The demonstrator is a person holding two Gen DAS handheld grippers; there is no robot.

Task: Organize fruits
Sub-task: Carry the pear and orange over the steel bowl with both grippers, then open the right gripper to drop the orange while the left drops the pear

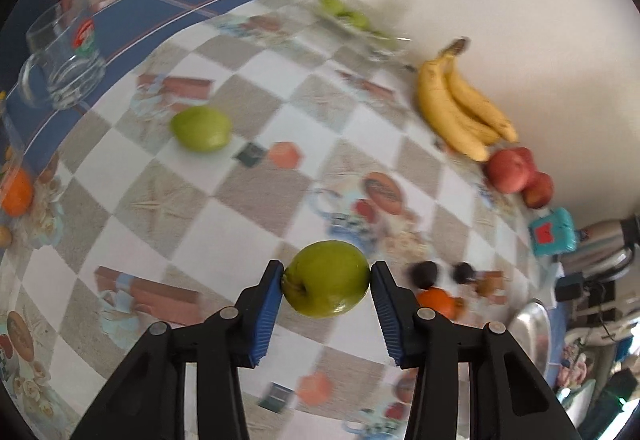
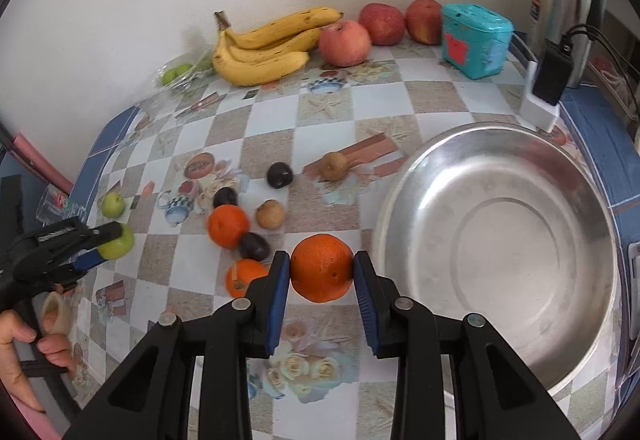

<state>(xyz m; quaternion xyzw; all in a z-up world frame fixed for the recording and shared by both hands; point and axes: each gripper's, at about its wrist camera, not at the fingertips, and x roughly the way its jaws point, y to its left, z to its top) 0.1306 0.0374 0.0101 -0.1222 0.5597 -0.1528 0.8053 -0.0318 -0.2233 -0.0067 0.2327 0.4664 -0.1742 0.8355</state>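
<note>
The left wrist camera sits just behind its tool (image 1: 327, 278), close above the counter (image 1: 224, 224), looking across it toward the wall. The right wrist camera rides behind its own tool (image 2: 322, 267), higher, looking down over the counter (image 2: 280, 128) at the same wall. Both catch the bananas (image 1: 460, 108) (image 2: 264, 48); the right view also takes in the left tool (image 2: 108, 242)

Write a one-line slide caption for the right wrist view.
Right claw grips an orange beside the empty steel bowl; left claw holds a green apple.
</note>
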